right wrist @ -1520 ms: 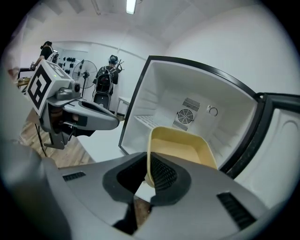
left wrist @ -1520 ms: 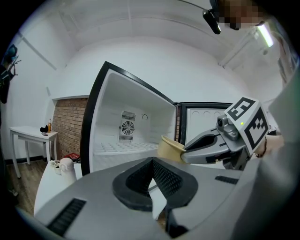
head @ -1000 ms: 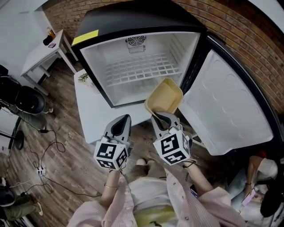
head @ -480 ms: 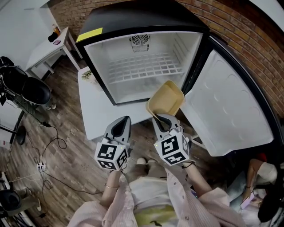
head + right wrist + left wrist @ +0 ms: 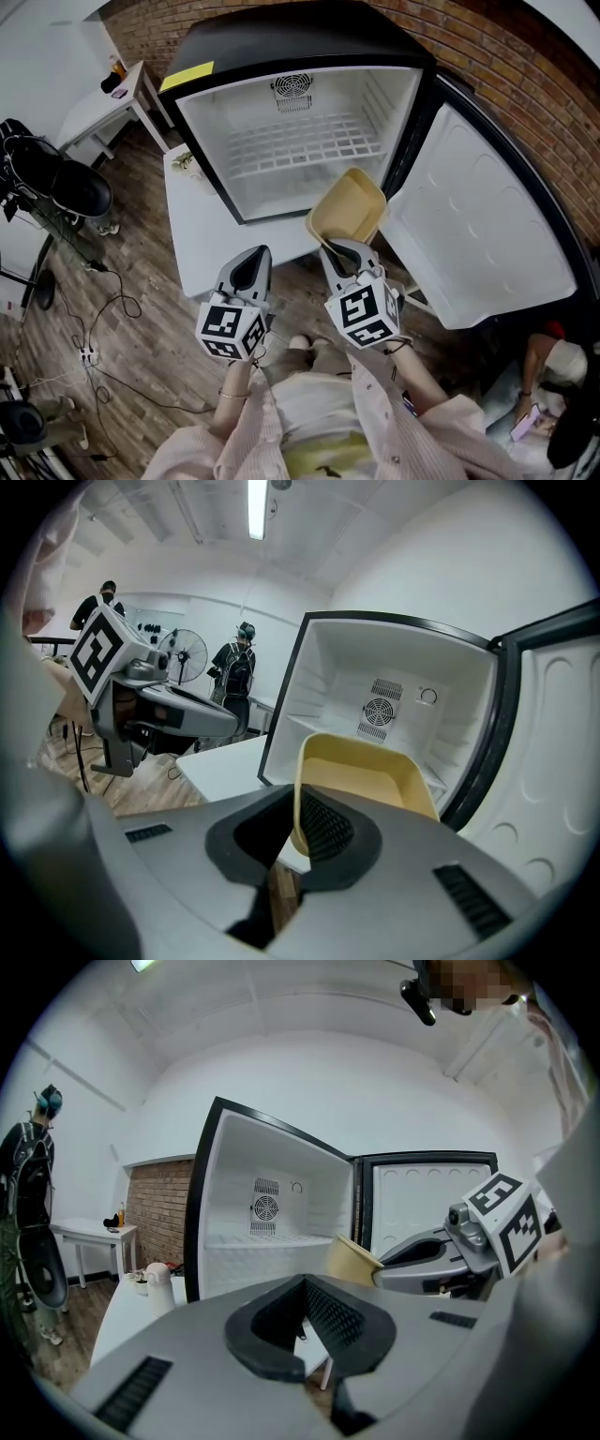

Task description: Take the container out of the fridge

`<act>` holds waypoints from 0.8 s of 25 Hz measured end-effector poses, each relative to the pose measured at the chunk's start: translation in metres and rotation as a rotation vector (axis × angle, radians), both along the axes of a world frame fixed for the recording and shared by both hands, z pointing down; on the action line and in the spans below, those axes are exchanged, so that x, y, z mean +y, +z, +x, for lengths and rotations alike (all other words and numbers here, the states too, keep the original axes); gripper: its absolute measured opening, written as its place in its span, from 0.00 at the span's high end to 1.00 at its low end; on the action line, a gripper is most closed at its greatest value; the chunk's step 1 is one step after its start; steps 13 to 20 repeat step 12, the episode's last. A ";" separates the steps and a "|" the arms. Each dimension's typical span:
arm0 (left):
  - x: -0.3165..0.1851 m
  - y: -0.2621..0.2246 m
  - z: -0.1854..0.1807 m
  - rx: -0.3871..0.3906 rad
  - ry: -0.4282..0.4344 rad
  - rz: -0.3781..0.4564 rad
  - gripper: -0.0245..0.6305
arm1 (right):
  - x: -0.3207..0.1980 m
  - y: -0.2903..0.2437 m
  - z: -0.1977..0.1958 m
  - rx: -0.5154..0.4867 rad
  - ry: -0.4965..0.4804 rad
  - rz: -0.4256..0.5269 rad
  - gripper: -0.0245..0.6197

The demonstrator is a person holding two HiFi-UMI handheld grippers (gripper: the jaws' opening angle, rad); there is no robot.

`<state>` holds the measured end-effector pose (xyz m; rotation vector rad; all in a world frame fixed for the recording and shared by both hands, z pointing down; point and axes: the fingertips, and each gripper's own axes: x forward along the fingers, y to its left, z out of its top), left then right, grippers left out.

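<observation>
gripping the empty yellow container by its rim outside the fridge, right claw nearly closed; left claw closed, empty.

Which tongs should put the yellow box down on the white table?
Right, I think. The right tongs pinch the rim of the yellow box, which is outside the open fridge, near the white table. The left tongs are shut and empty, so they would need a handover first.
</observation>
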<state>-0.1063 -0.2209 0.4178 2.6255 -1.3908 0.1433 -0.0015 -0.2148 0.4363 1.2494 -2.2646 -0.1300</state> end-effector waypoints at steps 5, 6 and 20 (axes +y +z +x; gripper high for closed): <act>0.000 -0.003 -0.004 -0.003 -0.004 0.008 0.98 | -0.001 -0.003 0.001 0.001 0.004 0.013 0.93; -0.001 -0.003 -0.004 -0.004 -0.004 0.009 0.98 | -0.001 -0.003 0.001 0.001 0.004 0.015 0.93; -0.002 -0.003 -0.003 -0.004 -0.004 0.010 0.98 | -0.001 -0.004 -0.001 -0.007 -0.011 0.019 0.93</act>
